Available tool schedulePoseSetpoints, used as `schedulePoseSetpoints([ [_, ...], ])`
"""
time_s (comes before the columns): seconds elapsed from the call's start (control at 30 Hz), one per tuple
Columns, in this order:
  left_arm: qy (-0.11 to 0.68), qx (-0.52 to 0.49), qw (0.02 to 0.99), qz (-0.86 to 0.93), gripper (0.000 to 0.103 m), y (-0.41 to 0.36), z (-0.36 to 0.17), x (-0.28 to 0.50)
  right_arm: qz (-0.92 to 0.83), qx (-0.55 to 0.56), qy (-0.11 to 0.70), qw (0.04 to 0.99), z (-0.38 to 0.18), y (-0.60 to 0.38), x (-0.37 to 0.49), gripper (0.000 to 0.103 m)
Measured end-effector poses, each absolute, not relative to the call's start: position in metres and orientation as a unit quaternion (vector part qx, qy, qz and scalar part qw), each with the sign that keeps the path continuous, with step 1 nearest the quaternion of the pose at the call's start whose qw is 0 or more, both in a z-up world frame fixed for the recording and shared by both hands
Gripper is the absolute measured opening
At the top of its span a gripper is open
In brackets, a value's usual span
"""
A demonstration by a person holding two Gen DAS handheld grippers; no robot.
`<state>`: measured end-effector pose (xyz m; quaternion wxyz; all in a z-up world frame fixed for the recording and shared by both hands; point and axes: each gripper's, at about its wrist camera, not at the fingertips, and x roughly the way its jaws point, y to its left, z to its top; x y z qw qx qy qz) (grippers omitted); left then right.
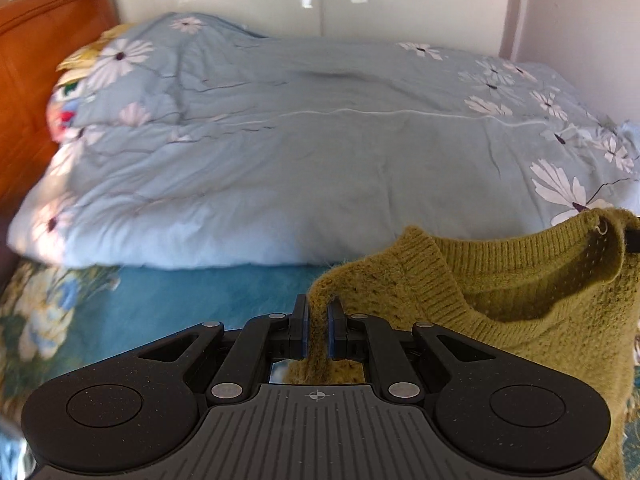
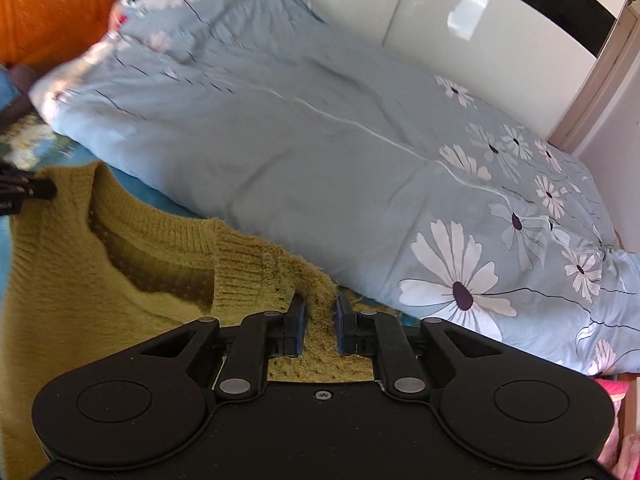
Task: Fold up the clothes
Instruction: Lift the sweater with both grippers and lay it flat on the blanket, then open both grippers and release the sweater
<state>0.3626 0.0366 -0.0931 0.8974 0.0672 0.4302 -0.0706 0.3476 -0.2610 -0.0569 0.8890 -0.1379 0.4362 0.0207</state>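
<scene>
An olive-green knitted sweater (image 1: 520, 320) hangs stretched between my two grippers over the bed, its ribbed neckline open toward both cameras. My left gripper (image 1: 318, 312) is shut on the sweater's left shoulder, with fabric pinched between the blue pads. My right gripper (image 2: 320, 310) is shut on the other shoulder of the sweater (image 2: 80, 300). In the right wrist view the tip of the left gripper (image 2: 38, 189) shows at the far left, clamped on the knit. In the left wrist view a black bit of the right gripper (image 1: 632, 240) shows at the right edge.
A light blue duvet with white daisies (image 1: 320, 140) lies bunched across the bed behind the sweater. Beneath is a teal floral bedsheet (image 1: 180, 304). An orange headboard (image 1: 36, 60) stands at the left, a glossy white wardrobe (image 2: 480, 32) behind. Something pink (image 2: 616, 392) lies at the right.
</scene>
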Motion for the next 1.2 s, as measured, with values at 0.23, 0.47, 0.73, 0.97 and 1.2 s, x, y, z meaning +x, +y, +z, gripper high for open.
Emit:
schedulePoseSetpoints([
  [0.23, 0.461, 0.103, 0.876, -0.102, 0.006, -0.002, -0.143, 0.437, -0.011, -0.104, 0.496, 0.862, -0.1, -0.303, 0.402, 0.014],
  [0.47, 0.53, 0.08, 0.84, -0.086, 0.009, -0.004, -0.203, 0.46, -0.001, -0.112, 0.543, 0.832, -0.154, -0.303, 0.425, 0.017],
  [0.73, 0.541, 0.027, 0.84, -0.043, 0.026, 0.026, -0.194, 0.441, -0.018, -0.095, 0.548, 0.831, -0.165, -0.317, 0.426, 0.026],
  [0.97, 0.559, -0.107, 0.822, 0.026, 0.054, 0.095, -0.17, 0.347, -0.057, 0.057, 0.501, 0.862, -0.135, -0.362, 0.349, 0.044],
  [1.2, 0.659, -0.095, 0.746, 0.021, 0.054, 0.113, -0.2, 0.206, -0.114, 0.129, 0.595, 0.785, -0.18, -0.376, 0.174, 0.046],
])
